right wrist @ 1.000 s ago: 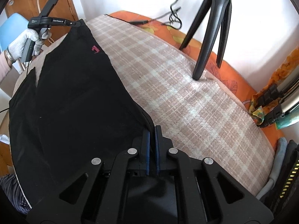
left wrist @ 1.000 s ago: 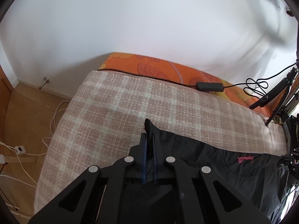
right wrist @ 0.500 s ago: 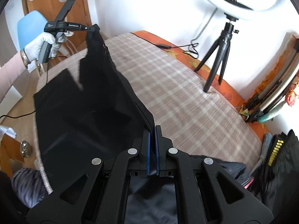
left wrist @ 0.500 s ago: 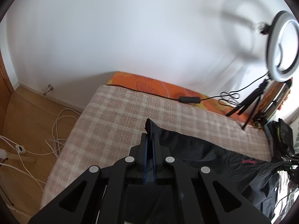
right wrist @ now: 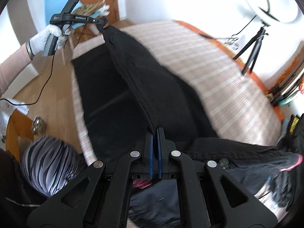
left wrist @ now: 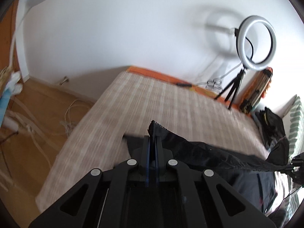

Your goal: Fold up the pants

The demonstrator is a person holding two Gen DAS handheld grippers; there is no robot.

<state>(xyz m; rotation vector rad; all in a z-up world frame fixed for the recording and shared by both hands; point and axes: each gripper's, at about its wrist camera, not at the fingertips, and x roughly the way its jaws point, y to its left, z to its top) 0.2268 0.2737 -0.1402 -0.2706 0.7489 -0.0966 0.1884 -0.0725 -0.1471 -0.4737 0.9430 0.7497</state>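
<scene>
The black pants [right wrist: 152, 87] hang stretched between my two grippers above the plaid bed cover [right wrist: 209, 66]. My right gripper [right wrist: 156, 131] is shut on one end of their raised edge. My left gripper [right wrist: 104, 21], held by a white-gloved hand [right wrist: 47, 38], is shut on the other end at the upper left. In the left wrist view a corner of the pants [left wrist: 153, 126] pokes up from the shut left gripper [left wrist: 152, 138]. From there the cloth runs right to the right gripper [left wrist: 293, 164]. The lower pants drape onto the bed.
A ring light [left wrist: 255, 41] on a black tripod [left wrist: 232, 92] stands at the bed's far side by the wall. Dark clothes [left wrist: 269, 125] are piled at the right end. Cables [left wrist: 70, 117] lie on the wooden floor. A striped-clad knee [right wrist: 49, 157] is beside the bed.
Both grippers have risen and swept sideways across the bed, still shut on the pants. The pants' edge has lifted off the cover and now hangs taut between them.
</scene>
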